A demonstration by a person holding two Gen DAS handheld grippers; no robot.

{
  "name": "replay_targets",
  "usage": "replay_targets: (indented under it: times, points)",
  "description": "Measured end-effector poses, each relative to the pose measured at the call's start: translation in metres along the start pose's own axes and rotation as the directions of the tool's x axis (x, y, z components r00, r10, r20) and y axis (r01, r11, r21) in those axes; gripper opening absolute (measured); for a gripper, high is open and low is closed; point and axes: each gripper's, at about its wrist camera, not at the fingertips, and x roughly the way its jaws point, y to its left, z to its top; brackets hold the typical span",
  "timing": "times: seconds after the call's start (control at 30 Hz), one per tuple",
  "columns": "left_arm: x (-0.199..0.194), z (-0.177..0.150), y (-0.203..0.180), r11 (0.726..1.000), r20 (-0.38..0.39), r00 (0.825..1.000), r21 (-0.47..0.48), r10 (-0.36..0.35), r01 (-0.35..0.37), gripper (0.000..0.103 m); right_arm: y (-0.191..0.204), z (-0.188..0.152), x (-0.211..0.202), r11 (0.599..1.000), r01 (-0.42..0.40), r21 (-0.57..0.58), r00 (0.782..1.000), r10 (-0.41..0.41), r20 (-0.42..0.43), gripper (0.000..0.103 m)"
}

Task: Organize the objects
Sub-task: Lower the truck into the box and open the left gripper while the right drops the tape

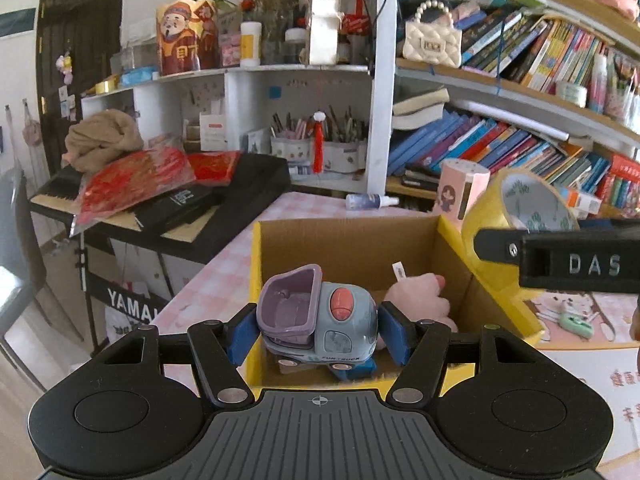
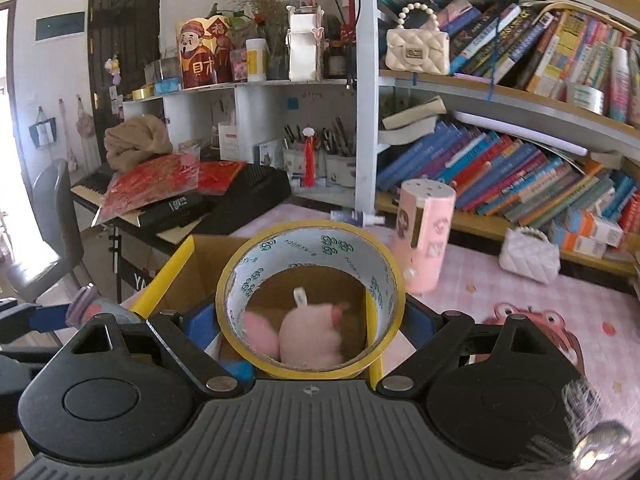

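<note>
left gripper (image 1: pixel 318 330): pads closed on toy truck (image 1: pixel 320 316), held over near edge of cardboard box (image 1: pixel 352 240) | right gripper (image 2: pixel 310 322): pads clamp yellow tape roll (image 2: pixel 310 256) above the box's right edge | pink plush (image 2: pixel 312 336): lying inside box

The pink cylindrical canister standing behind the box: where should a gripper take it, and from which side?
Grip the pink canister across its round body, about mid-height, coming in level from the open table side in front. It stands upright and leans slightly; the cardboard box crowds its left and books its back.
</note>
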Motion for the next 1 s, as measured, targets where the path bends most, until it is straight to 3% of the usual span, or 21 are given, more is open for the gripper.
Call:
replay_targets:
  times: [0.33,0.73,1.0]
  points:
    - [0.057,0.001,-0.025,0.999,-0.106,0.994,0.052,0.022,-0.017,0.064,-0.009,0.011,0.058,0.995,-0.096,-0.027,0.993,0.094,-0.073,0.09]
    - [0.094,-0.008,-0.04,0.995,-0.218,0.973,0.084,0.07,-0.053,0.064,-0.005,0.003,0.111,0.979,-0.195,-0.066,0.961,0.177,-0.213,0.09]
    - [0.098,-0.006,-0.046,0.993,-0.216,0.973,0.096,0.081,-0.061,0.067,0.001,0.001,0.132,0.966,-0.244,-0.084,0.939,0.214,-0.27,0.09]
